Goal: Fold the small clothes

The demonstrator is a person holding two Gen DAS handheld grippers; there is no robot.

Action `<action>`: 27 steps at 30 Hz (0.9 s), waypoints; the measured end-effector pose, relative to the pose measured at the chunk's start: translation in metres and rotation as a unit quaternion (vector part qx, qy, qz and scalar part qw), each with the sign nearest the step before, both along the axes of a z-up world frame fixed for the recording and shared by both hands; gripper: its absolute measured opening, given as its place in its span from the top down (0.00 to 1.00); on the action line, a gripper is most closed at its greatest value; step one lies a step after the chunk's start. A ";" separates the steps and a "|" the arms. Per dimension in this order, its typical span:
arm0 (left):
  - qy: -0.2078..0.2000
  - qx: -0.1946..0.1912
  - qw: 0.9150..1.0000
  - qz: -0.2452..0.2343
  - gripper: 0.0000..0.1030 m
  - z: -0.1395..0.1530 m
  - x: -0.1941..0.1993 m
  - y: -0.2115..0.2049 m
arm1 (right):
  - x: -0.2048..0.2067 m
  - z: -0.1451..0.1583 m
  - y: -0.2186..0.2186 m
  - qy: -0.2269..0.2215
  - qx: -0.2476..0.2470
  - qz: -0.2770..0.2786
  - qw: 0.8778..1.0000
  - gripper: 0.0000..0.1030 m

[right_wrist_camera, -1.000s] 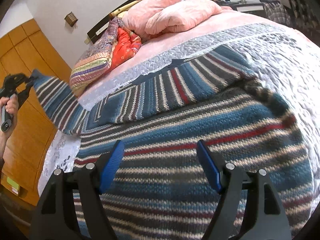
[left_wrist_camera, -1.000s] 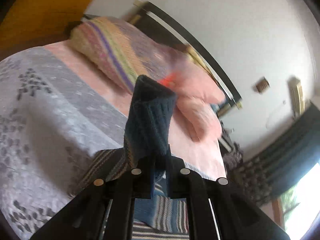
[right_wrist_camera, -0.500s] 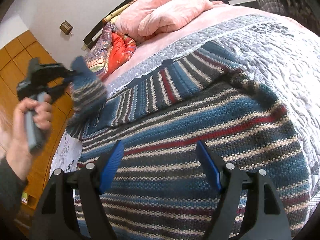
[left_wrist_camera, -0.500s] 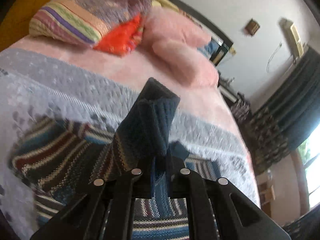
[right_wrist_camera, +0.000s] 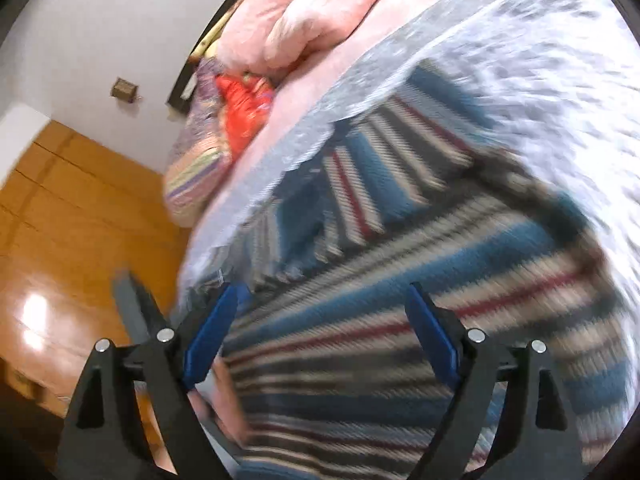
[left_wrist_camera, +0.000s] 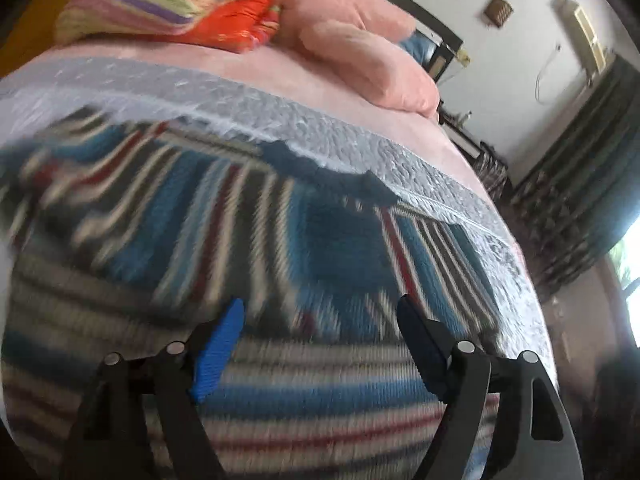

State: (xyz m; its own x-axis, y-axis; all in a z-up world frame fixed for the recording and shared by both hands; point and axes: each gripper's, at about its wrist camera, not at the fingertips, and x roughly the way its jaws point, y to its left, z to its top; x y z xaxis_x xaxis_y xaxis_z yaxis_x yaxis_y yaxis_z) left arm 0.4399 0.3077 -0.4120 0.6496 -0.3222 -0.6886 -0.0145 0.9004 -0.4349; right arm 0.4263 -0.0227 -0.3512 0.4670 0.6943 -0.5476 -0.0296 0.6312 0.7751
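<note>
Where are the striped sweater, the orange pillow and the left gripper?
striped sweater (left_wrist_camera: pixel 320 248): left wrist view, blue chest panel.
orange pillow (left_wrist_camera: pixel 236 24): left wrist view, front face.
left gripper (left_wrist_camera: pixel 320 344): left wrist view, between its open fingertips.

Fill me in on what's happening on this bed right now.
A person is folding a striped knit sweater spread on the grey quilt of a bed. Both handheld tongs are open and empty: the left tongs and the right tongs each hover over the sweater's striped body. One sleeve lies folded across the top of the sweater. Both views are motion-blurred. Pink pillows and colourful cushions sit at the head of the bed.
</note>
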 end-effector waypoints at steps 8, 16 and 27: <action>-0.025 -0.025 0.999 0.010 0.20 -0.016 -0.069 0.017 | 0.134 -0.060 0.073 0.178 0.044 0.094 0.978 0.41; 0.019 -0.097 0.995 0.022 0.20 -0.042 -0.063 0.043 | 0.156 -0.061 0.101 0.182 -0.002 0.098 0.978 0.88; 0.024 -0.128 0.991 0.022 0.20 -0.045 -0.069 0.055 | 0.177 0.067 0.080 0.038 -0.127 0.103 0.986 0.94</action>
